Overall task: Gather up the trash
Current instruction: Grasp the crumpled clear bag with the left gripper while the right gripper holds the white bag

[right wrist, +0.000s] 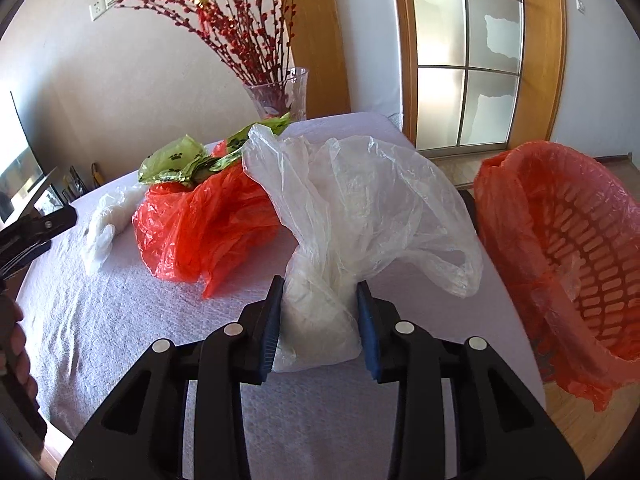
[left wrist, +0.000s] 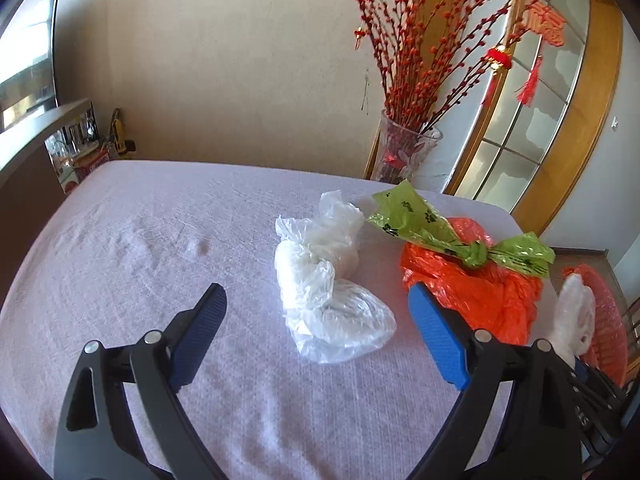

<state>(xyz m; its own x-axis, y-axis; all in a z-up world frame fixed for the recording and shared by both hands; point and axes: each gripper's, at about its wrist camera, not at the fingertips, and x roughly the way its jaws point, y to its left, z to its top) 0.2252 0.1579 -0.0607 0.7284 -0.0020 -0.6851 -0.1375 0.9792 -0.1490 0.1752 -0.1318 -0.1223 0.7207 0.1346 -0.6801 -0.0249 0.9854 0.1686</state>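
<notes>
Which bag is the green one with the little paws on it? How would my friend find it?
Look at the table with the pale cloth, toward the far corner near the glass vase of red branches. There a crumpled red bag lies, and the green bag rests on top of it. It is the only one printed with black paw marks and tied in a knot.

Both views are bright with daylight. In the right wrist view it comes through the frosted glass door (right wrist: pixel 466 56), whose panes glare almost white. The translucent white bag (right wrist: pixel 360 200) glows, and the red bag (right wrist: pixel 208 224) shines with specular streaks. Shadows on the desk (left wrist: pixel 140 240) are soft and faint. Fisheye distortion bows the door frame and wall edges, and the corners darken to black. Focus is sharp, with slight softness toward the rims.
</notes>
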